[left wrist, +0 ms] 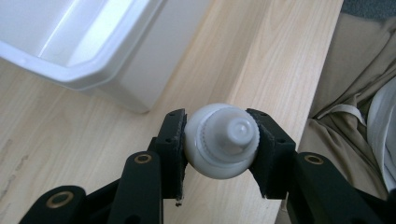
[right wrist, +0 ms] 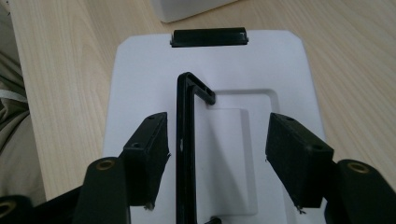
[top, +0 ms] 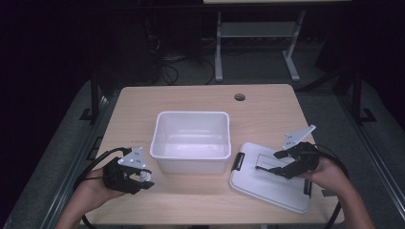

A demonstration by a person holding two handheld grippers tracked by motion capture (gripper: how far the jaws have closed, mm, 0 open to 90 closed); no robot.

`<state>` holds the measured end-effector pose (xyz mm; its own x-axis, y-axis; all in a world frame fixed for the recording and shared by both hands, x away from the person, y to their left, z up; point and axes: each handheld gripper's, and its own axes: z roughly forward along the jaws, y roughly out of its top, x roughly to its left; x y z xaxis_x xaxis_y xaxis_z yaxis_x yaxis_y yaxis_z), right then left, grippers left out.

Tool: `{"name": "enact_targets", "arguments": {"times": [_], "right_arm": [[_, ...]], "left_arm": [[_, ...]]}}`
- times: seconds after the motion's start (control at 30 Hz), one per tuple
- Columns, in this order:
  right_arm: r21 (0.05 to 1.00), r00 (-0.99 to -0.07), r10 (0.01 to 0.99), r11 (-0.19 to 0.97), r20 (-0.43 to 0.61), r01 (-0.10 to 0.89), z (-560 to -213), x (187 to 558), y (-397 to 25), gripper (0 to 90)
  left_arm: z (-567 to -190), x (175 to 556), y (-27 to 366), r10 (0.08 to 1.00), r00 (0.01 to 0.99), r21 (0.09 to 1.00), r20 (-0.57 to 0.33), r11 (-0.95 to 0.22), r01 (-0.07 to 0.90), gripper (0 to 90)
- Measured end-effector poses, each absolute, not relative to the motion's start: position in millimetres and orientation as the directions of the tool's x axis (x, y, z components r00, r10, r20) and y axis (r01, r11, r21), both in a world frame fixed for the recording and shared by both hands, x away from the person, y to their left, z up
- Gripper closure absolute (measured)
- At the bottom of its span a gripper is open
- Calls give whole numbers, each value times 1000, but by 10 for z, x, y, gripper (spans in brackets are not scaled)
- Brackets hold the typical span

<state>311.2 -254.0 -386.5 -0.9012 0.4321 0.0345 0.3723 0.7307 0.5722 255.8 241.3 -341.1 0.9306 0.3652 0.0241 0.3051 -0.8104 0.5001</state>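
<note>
White plastic bottle (left wrist: 221, 141), small and round-bodied with a ribbed screw cap, sits squeezed between the left gripper's (top: 143, 177) fingers (left wrist: 172, 149), its cap pointing back toward the camera and its body bulging out past both pads. It looks light and fairly stiff, but the smooth curved wall offers only a narrow line of contact on each side, so I would judge it prone to slipping or rolling out if the grip slackens; the widest part of the body, where the pads sit now, seems the sensible place to hold it. It hangs just above the pale wooden tabletop (left wrist: 243, 56), near the edge closest to the person.

Just beyond those fingers stands the white rectangular plastic tub (top: 190, 141), open-topped and empty, its near corner close to the bottle.

On the other side of the tub lies its flat white plastic lid (top: 272, 179), with black clips at its ends. A thin black folding handle (right wrist: 186, 140) stands up from the lid's recessed middle. The right gripper (top: 270, 162) hovers over it with fingers (right wrist: 299, 154) spread wide, the handle's upright bar passing between them, close beside one pad and well apart from the other. That handle looks rigid and slim, the obvious hold for lifting a lid that is probably light but broad and liable to swing.
</note>
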Motion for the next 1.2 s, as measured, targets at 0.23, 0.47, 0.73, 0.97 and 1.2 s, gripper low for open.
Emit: {"name": "enact_targets", "arguments": {"times": [0.23, 0.47, 0.73, 0.97, 1.2], "right_arm": [[575, -902, 430, 729, 35, 370, -3869, 3104, -2545, 386], [575, -901, 433, 728, 39, 375, -3876, 3111, -2554, 383], [576, -897, 440, 724, 40, 381, -3875, 3087, -2568, 382], [570, -901, 432, 730, 43, 378, -3886, 3087, -2555, 381], [576, -900, 434, 727, 37, 374, -3880, 3081, -2556, 380]], "left_arm": [[-3278, 2608, 2386, 366, 930, 508, 28, -807, 302, 596], [-3173, 2659, 2341, 359, 933, 505, 27, -811, 297, 596], [-3057, 2725, 2315, 353, 935, 517, 30, -806, 287, 596], [-2957, 2791, 2302, 357, 933, 522, 46, -805, 283, 596], [-2870, 2874, 2282, 364, 929, 535, 62, -798, 277, 596]]}}
